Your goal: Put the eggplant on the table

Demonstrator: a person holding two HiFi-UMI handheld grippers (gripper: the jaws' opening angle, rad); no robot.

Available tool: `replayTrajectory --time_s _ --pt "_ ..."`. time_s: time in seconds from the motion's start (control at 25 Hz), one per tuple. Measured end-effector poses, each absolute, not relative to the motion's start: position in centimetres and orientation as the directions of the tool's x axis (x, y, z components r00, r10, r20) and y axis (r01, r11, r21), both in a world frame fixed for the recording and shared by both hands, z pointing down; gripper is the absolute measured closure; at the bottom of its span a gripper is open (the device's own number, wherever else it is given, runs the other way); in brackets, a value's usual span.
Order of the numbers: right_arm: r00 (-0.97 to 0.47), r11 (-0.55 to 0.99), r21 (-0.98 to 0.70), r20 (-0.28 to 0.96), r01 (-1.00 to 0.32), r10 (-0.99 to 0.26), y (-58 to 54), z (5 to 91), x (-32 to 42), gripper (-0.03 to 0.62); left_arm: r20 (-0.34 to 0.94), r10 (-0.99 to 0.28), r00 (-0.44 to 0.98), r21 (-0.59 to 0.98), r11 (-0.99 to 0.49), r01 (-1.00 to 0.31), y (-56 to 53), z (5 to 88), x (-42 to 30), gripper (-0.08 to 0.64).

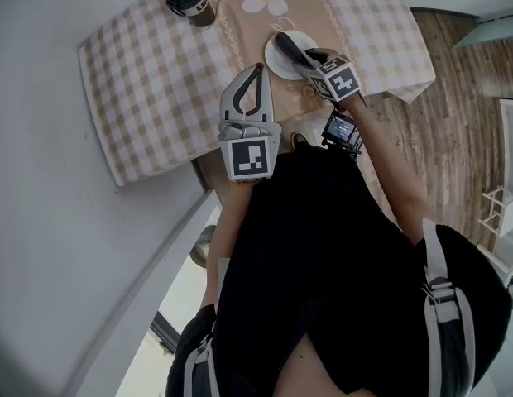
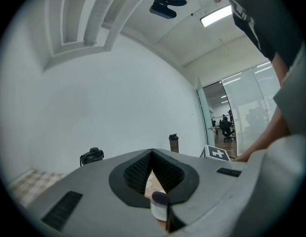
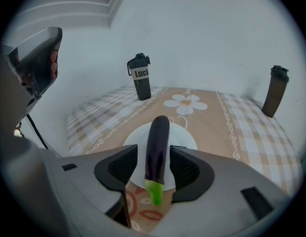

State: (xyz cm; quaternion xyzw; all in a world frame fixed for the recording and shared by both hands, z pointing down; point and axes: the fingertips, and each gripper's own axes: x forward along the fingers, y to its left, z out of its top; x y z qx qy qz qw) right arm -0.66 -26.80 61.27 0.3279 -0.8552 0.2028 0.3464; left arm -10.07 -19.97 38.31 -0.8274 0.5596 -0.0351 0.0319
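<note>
Most work seemed left: the eggplant [image 3: 158, 142] lay loose between the right gripper's [image 3: 154, 150] wide jaws, over the plate [image 3: 185, 134] ahead; the left gripper's [image 2: 152, 153] jaws met, empty.

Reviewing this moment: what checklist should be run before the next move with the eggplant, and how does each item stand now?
1. Eggplant between the right gripper jaws: ok.
2. Grip released: ok; the jaws stand apart, with a gap beside the eggplant.
3. Eggplant resting on something: cannot tell; it lies over the white plate, its green stem past the rim.
4. Left gripper out of the way: ok; shut, empty, held beside the plate.
5. Black tumbler and dark bottle clear of the work: ok; both stand at the far side of the table.
</note>
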Motion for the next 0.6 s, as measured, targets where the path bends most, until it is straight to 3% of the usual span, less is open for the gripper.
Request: replayTrajectory --time_s 0.6 --pt "-0.589 0.706 -0.069 0.611 -0.705 -0.529 -28.4 53.1 -0.5 0.379 0.009 -0.907 0.421 -0.097 -0.420 -0.902 -20.5 37.6 -8.2 0.557"
